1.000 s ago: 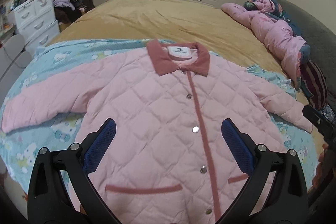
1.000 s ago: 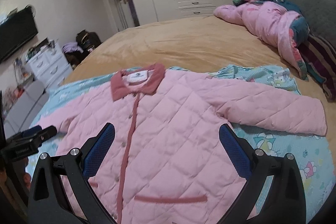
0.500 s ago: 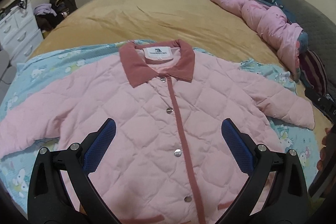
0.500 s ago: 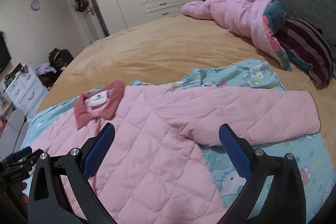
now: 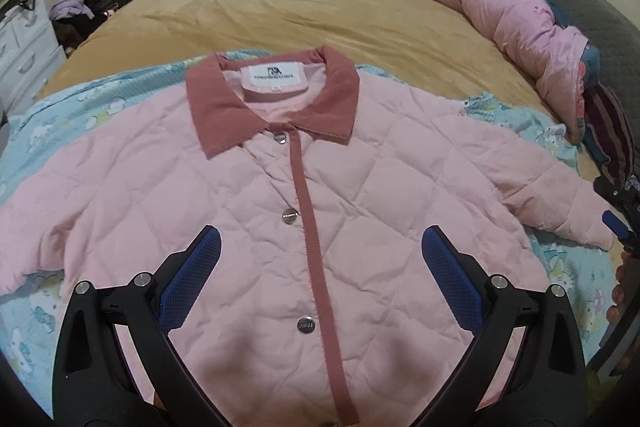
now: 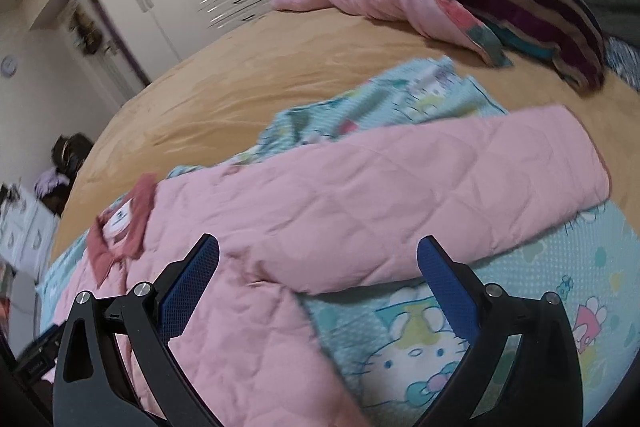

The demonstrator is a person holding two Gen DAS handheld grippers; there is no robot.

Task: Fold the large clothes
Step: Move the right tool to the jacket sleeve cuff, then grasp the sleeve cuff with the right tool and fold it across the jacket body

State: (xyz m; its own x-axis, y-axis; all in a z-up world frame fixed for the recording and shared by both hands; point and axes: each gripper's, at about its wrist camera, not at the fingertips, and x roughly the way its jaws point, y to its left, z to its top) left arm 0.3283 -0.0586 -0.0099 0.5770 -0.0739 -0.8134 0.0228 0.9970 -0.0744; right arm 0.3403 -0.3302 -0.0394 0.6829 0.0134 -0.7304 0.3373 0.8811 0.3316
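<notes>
Hovered with both grippers' fingers released, left gripper (image 5: 320, 267) over the soft, puffy, light quilted jacket (image 5: 360, 195), right gripper (image 6: 318, 267) nearing its sleeve (image 6: 420, 195), best pinched at the cuff.

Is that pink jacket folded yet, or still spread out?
Spread out. The pink jacket lies flat, buttoned, collar up; its sleeve stretches sideways across the blanket.

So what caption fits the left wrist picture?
Open left gripper hovering over a buttoned pink quilted jacket spread flat on a bed.

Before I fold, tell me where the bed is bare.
Bare tan bedspread lies beyond the collar, bordered by the pink bedding heap along the headboard side. The cartoon sheet shows below the jacket's outstretched sleeve. The pink jacket fills the near middle.
</notes>
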